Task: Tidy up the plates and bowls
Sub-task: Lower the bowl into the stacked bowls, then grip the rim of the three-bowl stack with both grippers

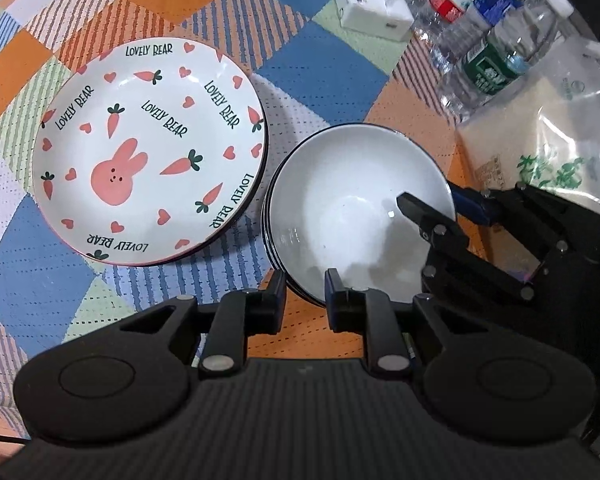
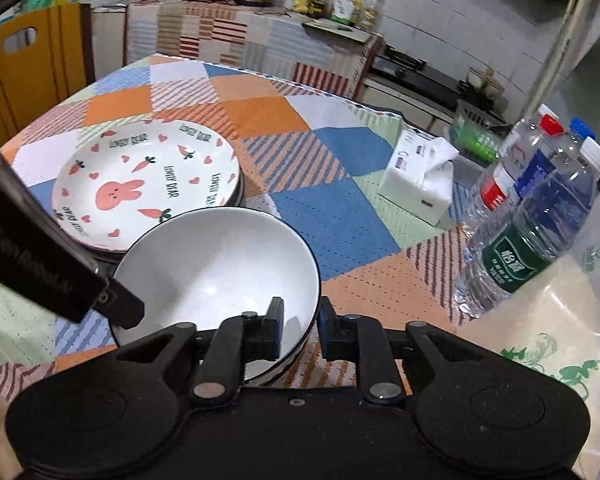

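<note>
Left gripper [image 1: 305, 296]: pitched steeply down at the near edge of the bowl stack [image 1: 352, 200]. One finger is outside the stacked rims and one inside the top bowl. The rims fill the gap at the tips, so it reads as clamped on them, though the contact itself is hard to see.

Right gripper [image 2: 300, 326]: angled down and forward, straddling the stack's right-hand rim. Its inner pad stands clear of the white wall, with bare glaze showing between pad and rim. Grip slack; nothing held.

Bowl stack: white bowls with dark rims, nested and upright on the tablecloth [image 1: 320, 80]. It sits just beside the rabbit plates [image 1: 148, 152], and whether the two piles touch cannot be told.

Rabbit plates: carrot-and-heart pattern, with dark edges of further plates beneath the top one. Already piled, to the left of the bowls.

Step in hand, as judged: seating the top bowl and letting go.
- Check that the rims sit level and concentric before the second grip loosens.
- Open the jaws fully, then draw each gripper straight back along its fingers, so that no pad drags the rim and tips the pile.
- Keep the right gripper's retreat short.

Surroundings: water bottles [image 1: 492, 52], tissue pack [image 1: 372, 4] and plastic bag [image 1: 560, 120] crowd the right side.
</note>
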`<state>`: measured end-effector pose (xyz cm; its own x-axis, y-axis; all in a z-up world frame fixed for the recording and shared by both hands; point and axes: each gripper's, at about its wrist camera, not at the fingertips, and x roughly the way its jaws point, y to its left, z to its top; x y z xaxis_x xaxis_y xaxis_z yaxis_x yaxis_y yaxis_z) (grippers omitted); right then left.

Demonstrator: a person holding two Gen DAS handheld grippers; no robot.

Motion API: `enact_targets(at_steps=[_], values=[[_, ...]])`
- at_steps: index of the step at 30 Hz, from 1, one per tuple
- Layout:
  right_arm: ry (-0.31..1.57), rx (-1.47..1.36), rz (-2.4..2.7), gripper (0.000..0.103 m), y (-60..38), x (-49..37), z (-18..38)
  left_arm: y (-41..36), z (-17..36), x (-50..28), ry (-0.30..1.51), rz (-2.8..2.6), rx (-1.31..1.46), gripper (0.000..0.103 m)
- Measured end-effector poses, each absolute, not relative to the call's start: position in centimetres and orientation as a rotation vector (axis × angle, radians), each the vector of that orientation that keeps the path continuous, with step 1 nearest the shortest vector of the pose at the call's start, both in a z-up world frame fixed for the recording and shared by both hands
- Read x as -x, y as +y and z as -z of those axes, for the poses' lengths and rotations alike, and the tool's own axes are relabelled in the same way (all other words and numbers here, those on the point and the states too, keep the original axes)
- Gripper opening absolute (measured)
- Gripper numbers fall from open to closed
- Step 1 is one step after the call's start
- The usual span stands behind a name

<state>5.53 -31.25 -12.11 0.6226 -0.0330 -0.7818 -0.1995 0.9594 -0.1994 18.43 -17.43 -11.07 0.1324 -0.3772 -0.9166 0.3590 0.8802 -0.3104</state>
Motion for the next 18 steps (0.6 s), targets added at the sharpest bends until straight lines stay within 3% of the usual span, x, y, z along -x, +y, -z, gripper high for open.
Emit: enact_targets(at_steps=[5,13,18], values=[[0.832,0.22,-0.158,0.03,-32.6,-3.8,10.4,-15.7,9.4,-17.9,1.263,0.575,0.074,0.019],[0.732,0.178,-0.285,0.062,-34.3,0.5,8.0,-13.4,8.0,-17.0,1.141,0.62,0.11,0.034],[0.752,0.173,-0.372,0.071,-34.6,1.5,9.7,-12.5,9.2,-16.7,1.112,0.621,0.168,0.042]])
